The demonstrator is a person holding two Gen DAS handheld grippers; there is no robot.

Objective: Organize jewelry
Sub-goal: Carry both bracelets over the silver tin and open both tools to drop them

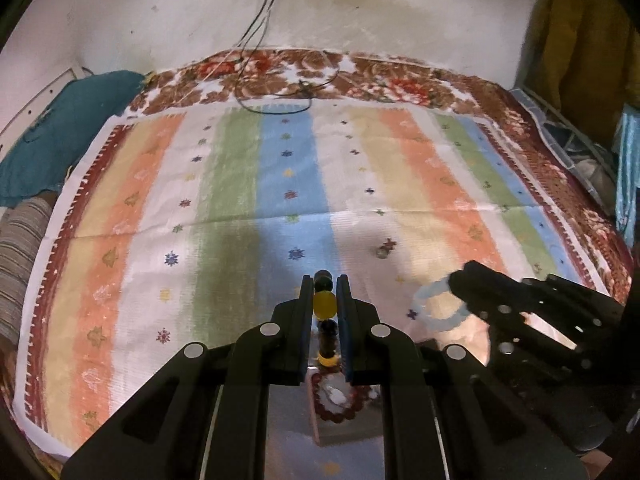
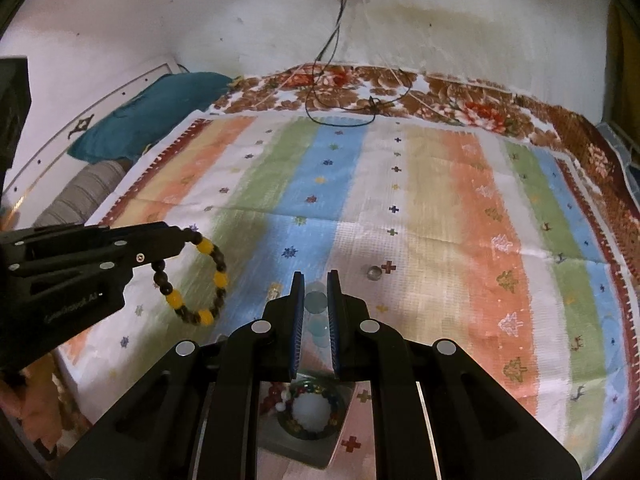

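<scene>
My left gripper (image 1: 325, 284) is shut on a yellow-and-dark beaded bracelet (image 1: 325, 306) and holds it above the striped cloth; the bracelet (image 2: 202, 280) hangs as a loop from the left gripper (image 2: 180, 236) in the right wrist view. My right gripper (image 2: 316, 280) is shut on a pale blue beaded bracelet (image 2: 315, 302), seen as a light ring (image 1: 436, 308) at the right gripper (image 1: 460, 280) in the left wrist view. A red beaded bracelet (image 1: 340, 400) lies in a tray below the left gripper. A multicoloured bracelet (image 2: 314, 412) lies in a tray below the right gripper.
A single small bead (image 2: 373, 272) lies on the striped cloth (image 2: 440, 220), also in the left wrist view (image 1: 380, 253). Black cables (image 2: 340, 108) trail from the wall socket onto the floral blanket at the back. A teal pillow (image 2: 152, 116) lies far left.
</scene>
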